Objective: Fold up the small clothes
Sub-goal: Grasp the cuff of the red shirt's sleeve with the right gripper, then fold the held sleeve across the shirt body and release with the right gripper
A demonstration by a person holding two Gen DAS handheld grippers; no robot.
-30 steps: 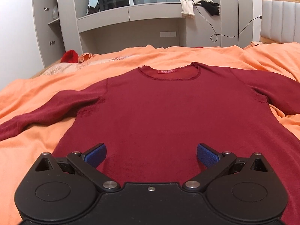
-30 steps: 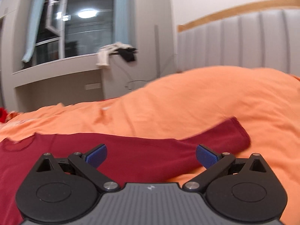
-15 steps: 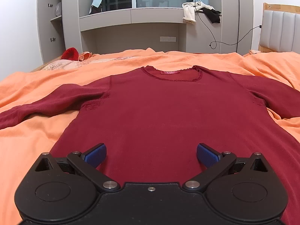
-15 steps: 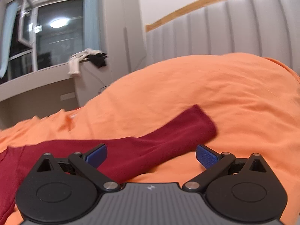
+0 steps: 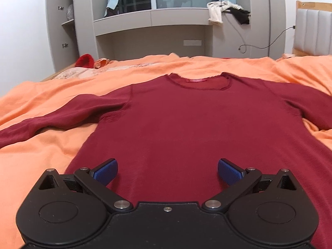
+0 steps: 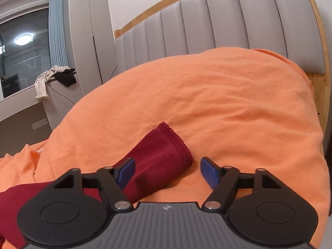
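A dark red long-sleeved top (image 5: 186, 124) lies flat, front up, on the orange bedcover (image 5: 51, 145), neckline away from me and both sleeves spread out. My left gripper (image 5: 167, 171) is open and empty, hovering over the lower part of the top's body. In the right wrist view my right gripper (image 6: 169, 171) is open, with the cuff end of the right sleeve (image 6: 166, 151) lying between its blue pads (image 6: 209, 172); the pads are apart from the cloth.
A grey padded headboard (image 6: 207, 27) with a wooden frame rises behind the raised bedcover (image 6: 207, 95). A grey wall unit (image 5: 153, 31) with draped clothes (image 5: 215, 12) stands beyond the bed. A small red item (image 5: 84, 60) lies at the far left edge.
My right gripper has swung right along the sleeve and closed in on the cuff, its jaws narrowing slightly. My left gripper has risen slightly and stays over the hem.
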